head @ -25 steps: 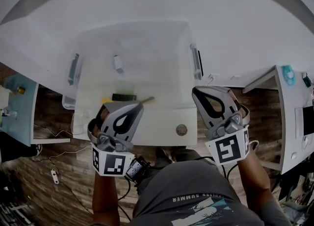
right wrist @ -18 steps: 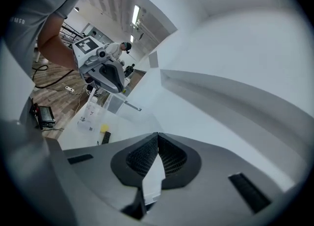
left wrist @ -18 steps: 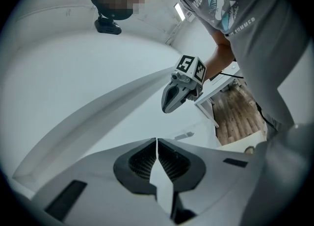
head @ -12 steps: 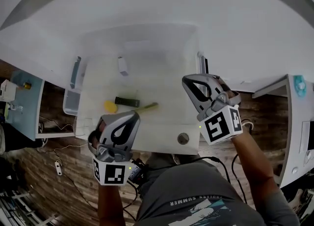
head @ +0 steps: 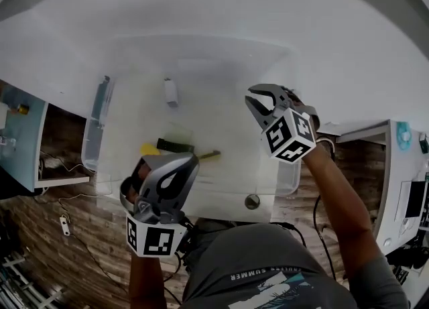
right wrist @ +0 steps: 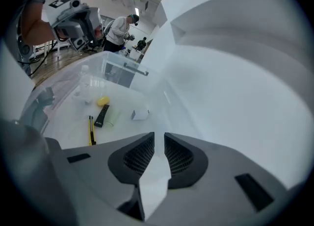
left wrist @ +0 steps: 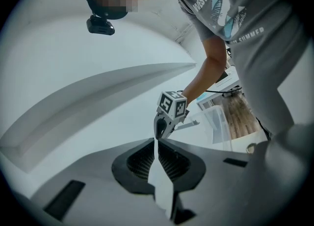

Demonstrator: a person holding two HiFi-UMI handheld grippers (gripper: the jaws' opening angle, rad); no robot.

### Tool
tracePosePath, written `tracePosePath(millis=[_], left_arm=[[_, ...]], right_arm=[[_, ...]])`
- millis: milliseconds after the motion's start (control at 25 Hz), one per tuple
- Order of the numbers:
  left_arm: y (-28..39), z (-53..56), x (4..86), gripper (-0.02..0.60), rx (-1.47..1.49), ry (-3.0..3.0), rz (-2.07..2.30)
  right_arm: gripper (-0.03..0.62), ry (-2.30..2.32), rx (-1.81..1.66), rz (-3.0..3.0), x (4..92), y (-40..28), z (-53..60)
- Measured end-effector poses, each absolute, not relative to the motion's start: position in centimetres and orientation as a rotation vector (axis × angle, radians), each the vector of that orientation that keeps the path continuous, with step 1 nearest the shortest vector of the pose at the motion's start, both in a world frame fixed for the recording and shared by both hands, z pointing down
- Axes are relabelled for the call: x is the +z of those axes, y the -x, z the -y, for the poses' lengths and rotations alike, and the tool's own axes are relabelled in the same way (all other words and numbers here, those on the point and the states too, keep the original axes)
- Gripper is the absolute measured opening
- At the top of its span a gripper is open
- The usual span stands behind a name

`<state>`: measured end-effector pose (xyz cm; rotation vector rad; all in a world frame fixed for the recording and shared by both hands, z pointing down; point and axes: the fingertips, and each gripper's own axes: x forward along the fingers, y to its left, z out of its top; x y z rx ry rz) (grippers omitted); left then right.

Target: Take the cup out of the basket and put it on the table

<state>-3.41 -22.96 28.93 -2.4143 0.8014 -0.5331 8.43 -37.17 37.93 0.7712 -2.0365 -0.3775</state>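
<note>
The main risk is a nudge instead of a grasp. The right gripper [head: 258, 103] hangs over the right side of the clear plastic rectangular basket [head: 100, 110], tilted down into it. Its jaws have just been opening and stand only a narrow slit apart, with nothing between them. That gap looks too small for a cup wall, so unless it widens the tips would likely shove the cup, and a cup on its side would roll.

The see-through plastic cup [right wrist: 114, 118] is hard to make out. It seems to lie on the basket floor left of centre, just on the far side of the flat black bar [head: 175, 145]. A yellow lump [head: 149, 148] sits to the left and a yellow-handled utility knife [head: 209, 155] lies nearer. A low sweep from the right could catch the knife or bar first. The left gripper [head: 191, 160], jaws closed together and empty, hovers at the basket's near edge.

The cup's long axis appears to run roughly left to right, alongside the bar. A faint curved edge hints that the mouth faces right, but I cannot be sure. It is not yet on the white table [head: 348, 53]
</note>
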Motion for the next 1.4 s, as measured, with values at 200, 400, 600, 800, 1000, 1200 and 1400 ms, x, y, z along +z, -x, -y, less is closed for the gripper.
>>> tracePosePath(millis=[200,400,600,800,1000,1200,1400], left_arm=[[4.7,24.9,29.6,0.017,-0.547,2.454,-0.805],[5.9,26.3,29.8,0.017,-0.550,2.481,-0.809],[6.4,27.5,29.9,0.017,-0.555,2.486,-0.798],[7.3,28.4,30.3,0.017,-0.573,2.502,-0.795],[7.7,28.9,30.7,0.017,-0.569,2.528,-0.777],[7.9,29.2,31.1,0.017,-0.563,2.549,-0.773],[8.2,29.4,31.4,0.017,-0.568,2.553,-0.775]], right_arm=[[0.084,-0.662,-0.214,1.895,44.4,-8.3,41.3],[0.117,-0.571,-0.047,1.762,50.7,-9.3,43.7],[0.118,-0.525,0.038,1.641,55.7,-10.9,45.3],[0.124,-0.482,0.098,1.521,60.4,-12.9,45.5],[0.124,-0.469,0.127,1.457,62.9,-14.2,45.9],[0.122,-0.455,0.118,1.418,64.4,-15.1,46.0],[0.026,-0.424,0.130,1.392,64.3,-15.1,45.5]])
